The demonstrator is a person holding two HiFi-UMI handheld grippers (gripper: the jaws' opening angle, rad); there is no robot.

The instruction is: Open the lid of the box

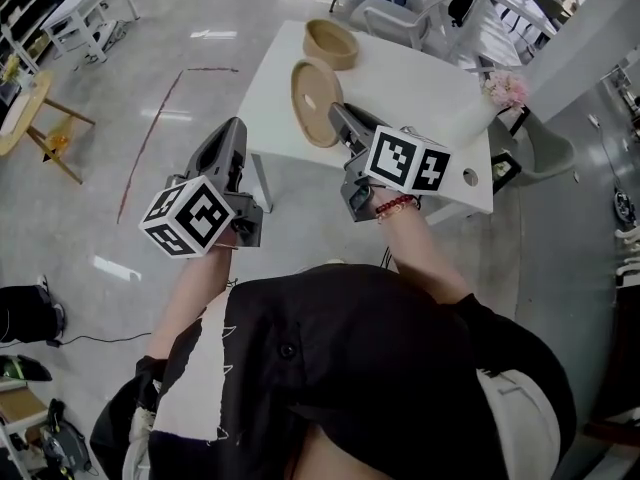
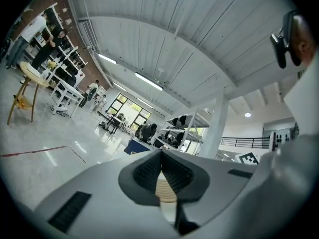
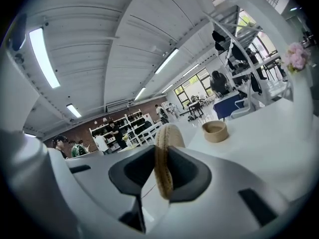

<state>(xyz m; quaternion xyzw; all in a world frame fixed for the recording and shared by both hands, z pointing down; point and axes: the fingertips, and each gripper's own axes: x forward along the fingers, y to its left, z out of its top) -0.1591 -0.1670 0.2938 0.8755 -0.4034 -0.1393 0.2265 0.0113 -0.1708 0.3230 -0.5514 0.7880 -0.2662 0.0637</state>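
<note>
Over near counter [image 1: 420,88] edge: lid [image 1: 312,103] off box [image 1: 331,43], clamped edgewise in right tool [image 1: 338,113]; left tool [image 1: 235,125] closed, empty. Opening judged done; set-down outstanding.

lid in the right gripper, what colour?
Tan, woven-looking lid; head view shows it best.

No text or number can be read; the far shelves [image 3: 130,129] seem too blurred.
</note>
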